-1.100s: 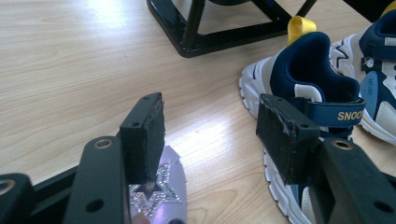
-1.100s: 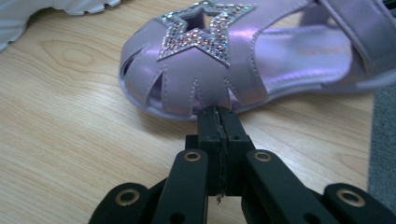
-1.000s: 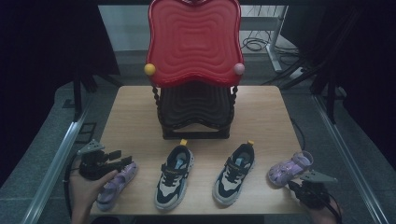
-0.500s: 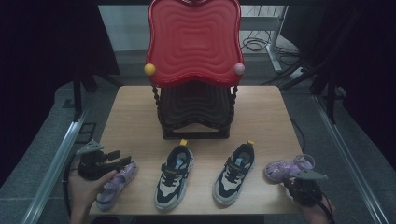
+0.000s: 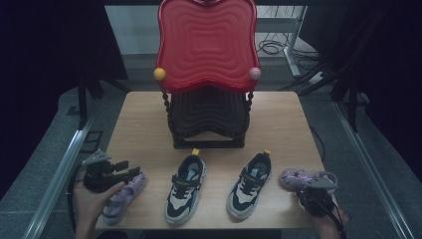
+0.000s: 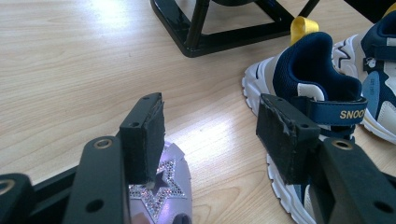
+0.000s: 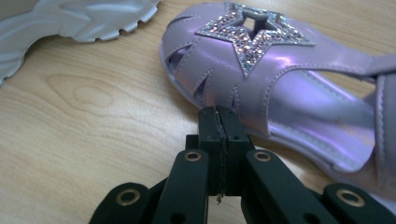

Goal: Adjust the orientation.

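At the table's (image 5: 149,124) front-left corner, the left gripper (image 6: 210,135) is held with its jaws spread wide over the toe of the left purple sandal (image 6: 161,196), nothing being grasped. The two navy sneakers (image 5: 185,186) are set between. At the front-right edge, the right gripper (image 7: 219,123) is pressed closed and empty, just beside the right purple sandal (image 7: 280,70).

The left tool (image 5: 130,174) sits at about 8 o'clock in the high view, gripped by the left hand (image 5: 92,204), its jaws spread wide and pointing toward 3 o'clock. The right tool (image 5: 309,188) sits at about 4 o'clock, jaws pressed together, pointing toward 11 o'clock.
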A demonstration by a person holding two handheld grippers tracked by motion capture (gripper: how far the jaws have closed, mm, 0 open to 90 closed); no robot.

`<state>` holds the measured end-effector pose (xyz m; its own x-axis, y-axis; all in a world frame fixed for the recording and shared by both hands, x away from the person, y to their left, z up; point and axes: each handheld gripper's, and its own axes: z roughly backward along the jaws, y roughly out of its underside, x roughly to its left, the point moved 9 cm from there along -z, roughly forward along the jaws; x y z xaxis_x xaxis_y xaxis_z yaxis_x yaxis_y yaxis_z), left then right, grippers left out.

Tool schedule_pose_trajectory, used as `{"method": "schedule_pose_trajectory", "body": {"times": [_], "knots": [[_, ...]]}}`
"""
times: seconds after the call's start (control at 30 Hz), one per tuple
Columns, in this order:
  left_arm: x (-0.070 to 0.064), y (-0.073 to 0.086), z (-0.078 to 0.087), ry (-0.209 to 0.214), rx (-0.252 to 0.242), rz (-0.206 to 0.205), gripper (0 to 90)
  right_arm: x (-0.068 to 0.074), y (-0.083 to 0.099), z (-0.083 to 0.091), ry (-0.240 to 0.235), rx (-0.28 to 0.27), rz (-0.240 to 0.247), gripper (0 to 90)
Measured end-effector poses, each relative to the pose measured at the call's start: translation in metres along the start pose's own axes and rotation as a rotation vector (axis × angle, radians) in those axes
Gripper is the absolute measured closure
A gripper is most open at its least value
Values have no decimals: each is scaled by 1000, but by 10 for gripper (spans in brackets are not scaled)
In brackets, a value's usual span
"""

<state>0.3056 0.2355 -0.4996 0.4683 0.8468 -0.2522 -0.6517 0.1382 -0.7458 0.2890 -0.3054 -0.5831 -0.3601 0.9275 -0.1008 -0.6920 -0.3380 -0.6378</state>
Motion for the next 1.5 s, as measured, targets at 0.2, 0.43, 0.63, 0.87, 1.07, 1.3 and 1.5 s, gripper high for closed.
{"method": "schedule_pose_trajectory", "body": {"times": [0.2,0.43,0.63,0.87,1.07,1.3,1.5], "knots": [[-1,-1,0,0,-6,-3,424,3,-6,-3,31,-10,5,896],[0,0,0,-2,-6,-3,424,6,-8,-8,37,-5,16,895],[0,0,0,-1,-5,-4,424,14,-14,-6,-19,-31,15,893],[3,-1,6,-10,-20,2,424,8,-39,4,-69,-63,21,893],[5,-1,6,-15,-19,7,425,12,-41,-7,-111,-11,49,895],[3,-1,6,-14,-21,3,425,9,-43,-19,-49,7,53,896],[3,-1,6,-15,-19,3,425,6,-47,-25,-22,5,43,897]]}}
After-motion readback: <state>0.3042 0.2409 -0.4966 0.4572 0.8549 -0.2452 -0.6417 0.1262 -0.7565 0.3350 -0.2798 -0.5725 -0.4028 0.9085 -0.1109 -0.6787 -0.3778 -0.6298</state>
